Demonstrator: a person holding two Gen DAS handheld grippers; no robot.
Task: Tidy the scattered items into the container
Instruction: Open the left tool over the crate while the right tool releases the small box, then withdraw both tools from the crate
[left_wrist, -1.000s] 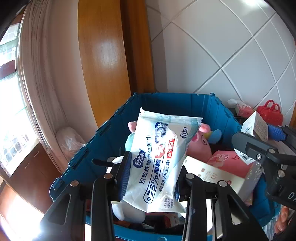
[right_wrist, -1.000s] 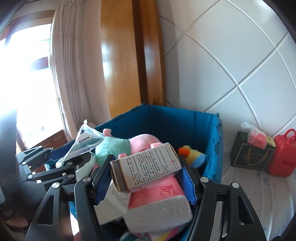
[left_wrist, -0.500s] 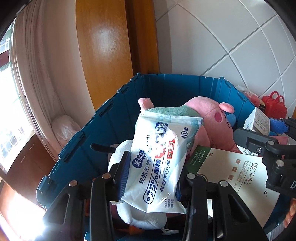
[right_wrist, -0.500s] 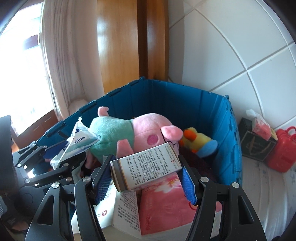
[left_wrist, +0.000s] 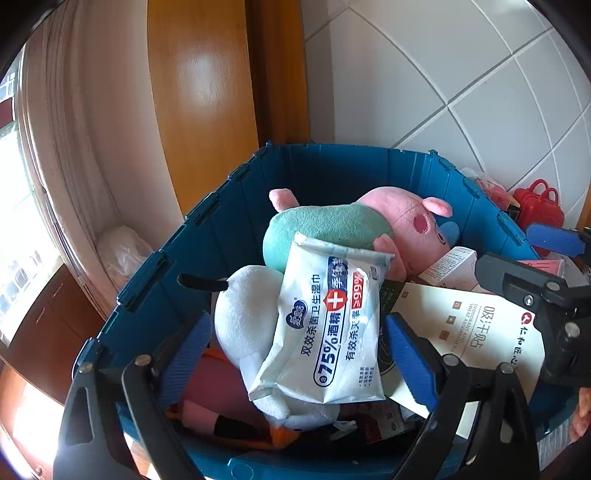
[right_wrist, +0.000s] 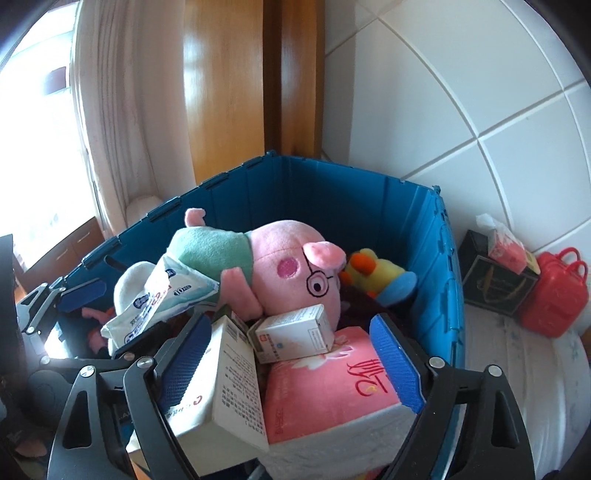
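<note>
Wipes pack (left_wrist: 332, 325) is seen lying between the opening jaws of the left gripper (left_wrist: 295, 354), unpressed, long axis running ahead, resting on plush toys inside the blue bin (left_wrist: 332, 166). Right view: the small box (right_wrist: 291, 336) lies crosswise just ahead of the right gripper (right_wrist: 291, 354), jaws opening, nothing clamped.

Left tool (left_wrist: 295, 354), right tool (right_wrist: 290, 360): black frames, silver screws, seemingly ribbed blue pads.
</note>
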